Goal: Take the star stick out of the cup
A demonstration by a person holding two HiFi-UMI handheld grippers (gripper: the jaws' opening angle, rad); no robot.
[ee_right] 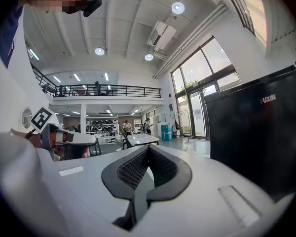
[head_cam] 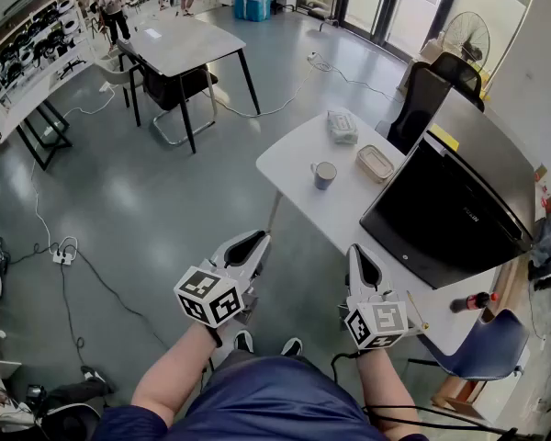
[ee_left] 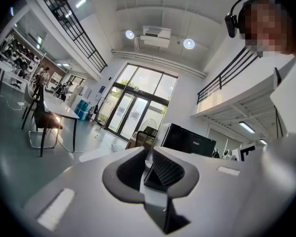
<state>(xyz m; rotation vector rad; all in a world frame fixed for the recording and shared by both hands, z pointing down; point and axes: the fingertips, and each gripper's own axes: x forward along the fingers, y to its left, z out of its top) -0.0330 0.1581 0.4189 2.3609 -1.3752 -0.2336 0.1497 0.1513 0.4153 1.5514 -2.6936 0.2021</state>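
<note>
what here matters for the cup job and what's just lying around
For the job:
cup on the white table
left gripper and right gripper, both shut and empty
star stick: cannot be made out

Lying about:
lidded box
packet
black screen
bottle

A grey-blue cup [head_cam: 323,175] stands upright on the white table [head_cam: 294,159].
</note>
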